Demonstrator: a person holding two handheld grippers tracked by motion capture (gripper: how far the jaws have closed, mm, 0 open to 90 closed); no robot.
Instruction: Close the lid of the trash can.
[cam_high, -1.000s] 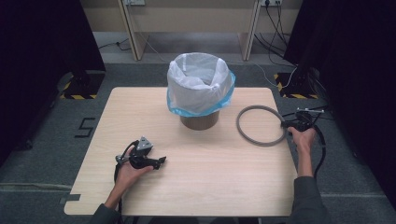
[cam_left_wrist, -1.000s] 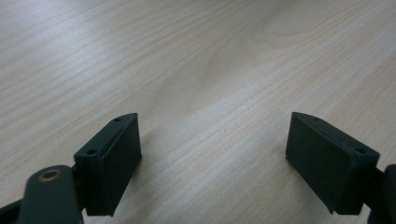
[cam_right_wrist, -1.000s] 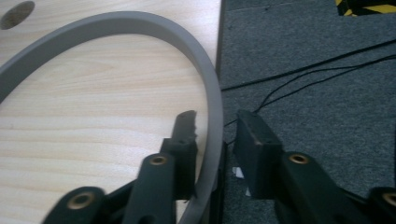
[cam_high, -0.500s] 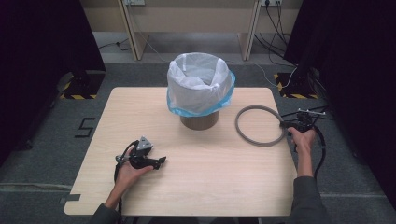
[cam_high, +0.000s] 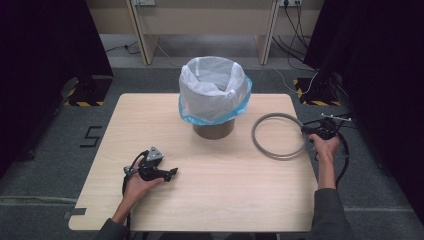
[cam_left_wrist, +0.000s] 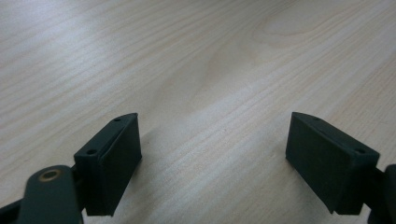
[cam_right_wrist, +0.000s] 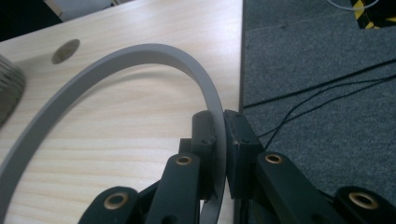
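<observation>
A grey ring (cam_high: 278, 136) lies flat near the table's right edge. My right gripper (cam_high: 313, 131) is shut on its right side; the right gripper view has the grey ring (cam_right_wrist: 140, 58) pinched between the two black jaws of the gripper (cam_right_wrist: 220, 140). My left gripper (cam_high: 170, 173) rests low over the front left of the wooden table (cam_high: 225, 195), jaws pointing right. In the left gripper view it (cam_left_wrist: 212, 149) stands open over bare wood with nothing between its jaws. A round bin (cam_high: 214, 97) lined with a white bag stands at the table's back centre.
The table's right edge (cam_right_wrist: 242, 70) runs just beside the ring, with grey carpet and black cables (cam_right_wrist: 322, 88) beyond. A round hole (cam_right_wrist: 65, 50) sits in the tabletop past the ring. Dark curtains flank both sides.
</observation>
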